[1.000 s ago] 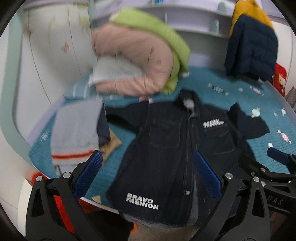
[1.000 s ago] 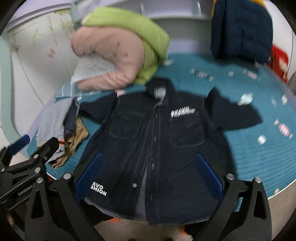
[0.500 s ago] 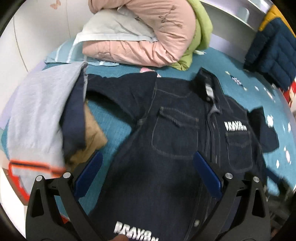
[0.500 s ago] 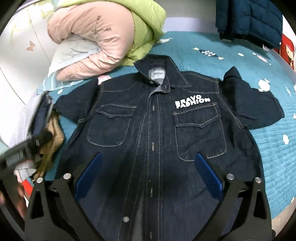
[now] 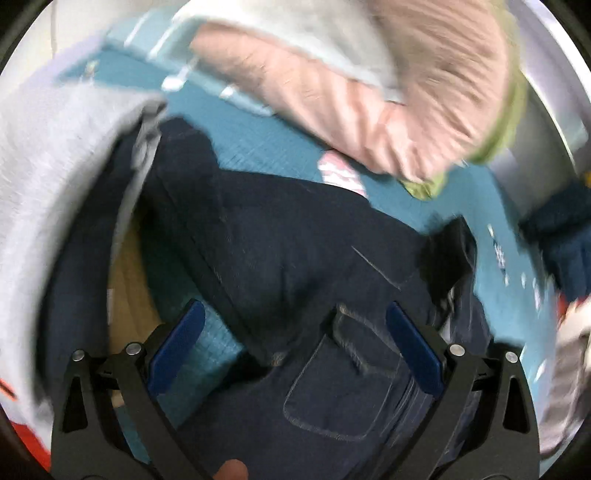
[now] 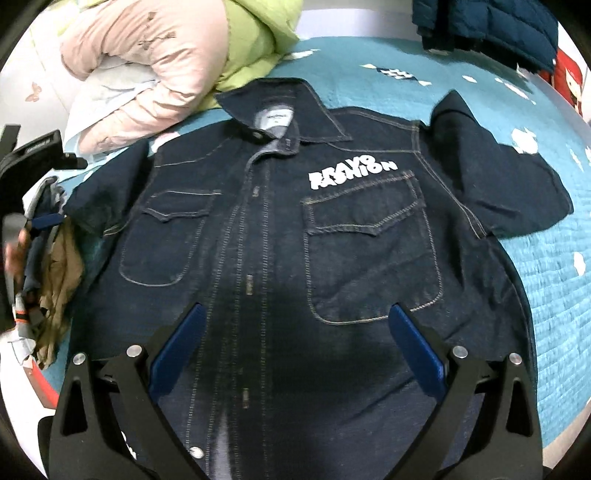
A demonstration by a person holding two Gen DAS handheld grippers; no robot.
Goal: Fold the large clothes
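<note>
A dark denim short-sleeved shirt point(image 6: 280, 236) with white "BRAVO FASHION" lettering lies flat, front up, on the teal bedspread point(image 6: 546, 280). My right gripper point(image 6: 295, 332) is open above the shirt's lower middle, holding nothing. My left gripper point(image 5: 295, 332) is open just above the shirt's point(image 5: 295, 258) left sleeve and chest pocket; that view is blurred. The left gripper also shows at the left edge of the right wrist view point(image 6: 40, 221), near the sleeve end.
A pink and green quilt roll point(image 6: 166, 62) lies behind the collar. A pile of grey, navy and tan clothes point(image 6: 48, 266) sits left of the shirt, also seen in the left wrist view point(image 5: 55, 221). A navy jacket point(image 6: 487, 26) hangs at the back right.
Both grippers have moved forward and down toward the shirt. The left one swung toward the left sleeve; the right one closed in over the middle. Both stay open.
</note>
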